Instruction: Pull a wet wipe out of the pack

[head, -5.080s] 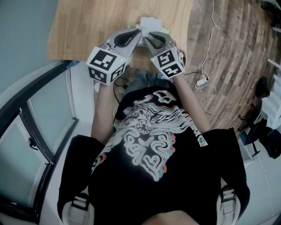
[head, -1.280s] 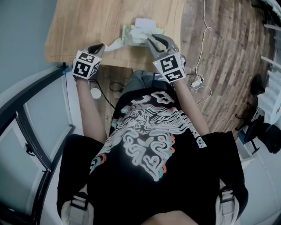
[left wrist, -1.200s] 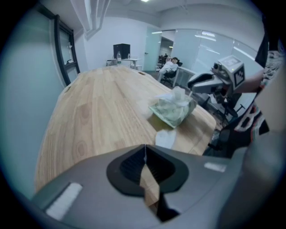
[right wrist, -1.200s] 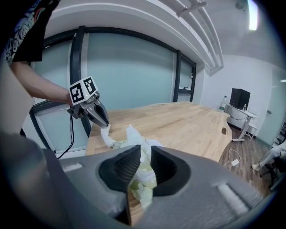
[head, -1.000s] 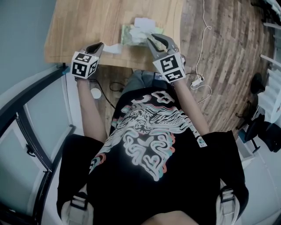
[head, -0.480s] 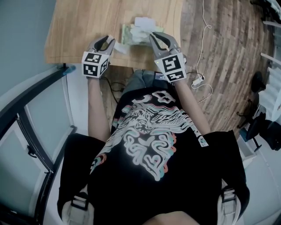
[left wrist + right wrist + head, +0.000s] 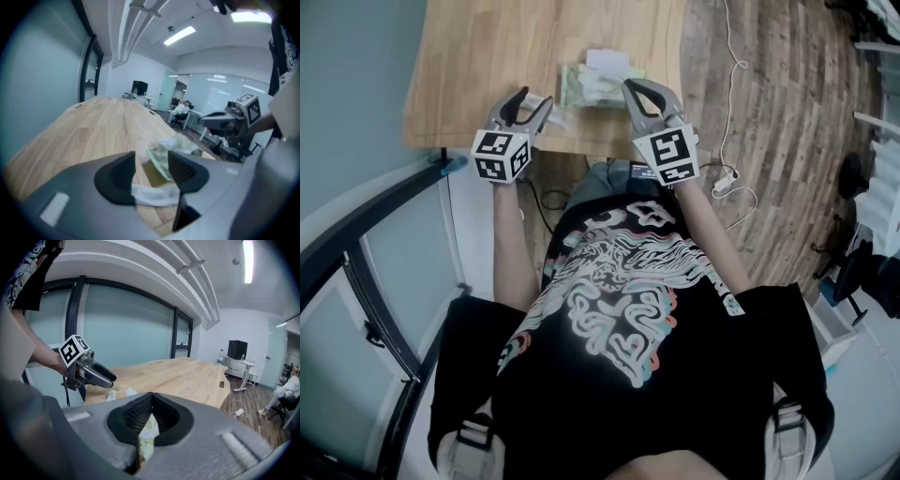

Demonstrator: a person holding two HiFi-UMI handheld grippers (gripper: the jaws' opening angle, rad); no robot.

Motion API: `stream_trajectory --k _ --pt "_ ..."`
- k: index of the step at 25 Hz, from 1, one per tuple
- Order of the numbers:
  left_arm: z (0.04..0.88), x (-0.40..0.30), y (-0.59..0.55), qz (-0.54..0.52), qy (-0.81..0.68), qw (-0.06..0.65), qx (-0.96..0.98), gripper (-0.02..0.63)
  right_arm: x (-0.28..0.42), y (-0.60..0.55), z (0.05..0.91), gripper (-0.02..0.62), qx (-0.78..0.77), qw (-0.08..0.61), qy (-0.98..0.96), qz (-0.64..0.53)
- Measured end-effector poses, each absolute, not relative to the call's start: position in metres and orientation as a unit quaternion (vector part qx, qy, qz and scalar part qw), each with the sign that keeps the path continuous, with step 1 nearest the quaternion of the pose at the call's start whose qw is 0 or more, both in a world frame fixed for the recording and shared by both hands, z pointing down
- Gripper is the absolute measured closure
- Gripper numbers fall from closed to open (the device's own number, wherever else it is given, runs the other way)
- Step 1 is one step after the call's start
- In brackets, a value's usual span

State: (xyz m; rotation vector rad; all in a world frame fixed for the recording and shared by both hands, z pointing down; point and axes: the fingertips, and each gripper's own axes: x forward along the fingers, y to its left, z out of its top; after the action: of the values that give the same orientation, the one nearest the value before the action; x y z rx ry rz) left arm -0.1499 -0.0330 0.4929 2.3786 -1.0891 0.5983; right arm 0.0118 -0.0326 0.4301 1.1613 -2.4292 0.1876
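The wet wipe pack (image 7: 595, 82) lies on the wooden table (image 7: 469, 56) near its front edge, greenish with white wipe bunched on top. My left gripper (image 7: 535, 97) hovers left of it, open; its jaws have just been opening. A pulled-out white wipe (image 7: 154, 194) lies loose on the table below the left gripper (image 7: 151, 161), untouched by its pads. That wipe (image 7: 554, 118) is by the table edge. My right gripper (image 7: 630, 87) is shut just right of the pack, with nothing seen between its tips. The right gripper view shows the right gripper (image 7: 150, 399) above the pack (image 7: 146, 434).
The table's front edge runs just under both grippers. A cable and plug (image 7: 727, 173) lie on the plank floor at the right. A glass wall (image 7: 366, 262) stands at the left. Far desks, a monitor (image 7: 139, 87) and a seated person (image 7: 180, 108) are in the background.
The left gripper came back from the far left toward the pack, rose and opened, and the wipe dropped onto the table. The right gripper lifted a little off the pack.
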Motion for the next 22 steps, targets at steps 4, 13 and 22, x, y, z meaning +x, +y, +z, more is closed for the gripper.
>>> stream_trajectory --k 4,13,22 --pt "0.454 -0.128 -0.031 0.155 -0.376 0.198 0.892 0.403 0.015 -0.033 0.411 0.596 0.431 0.2 -0.877 0.069" --pt "0.374 -0.101 -0.033 0.123 -0.41 0.124 0.895 0.617 0.021 -0.037 0.372 0.595 0.445 0.169 -0.878 0.052" --pt "0.338 -0.083 -0.041 0.125 -0.404 0.058 0.904 0.617 0.028 -0.035 0.349 0.597 0.457 0.144 -0.876 0.042"
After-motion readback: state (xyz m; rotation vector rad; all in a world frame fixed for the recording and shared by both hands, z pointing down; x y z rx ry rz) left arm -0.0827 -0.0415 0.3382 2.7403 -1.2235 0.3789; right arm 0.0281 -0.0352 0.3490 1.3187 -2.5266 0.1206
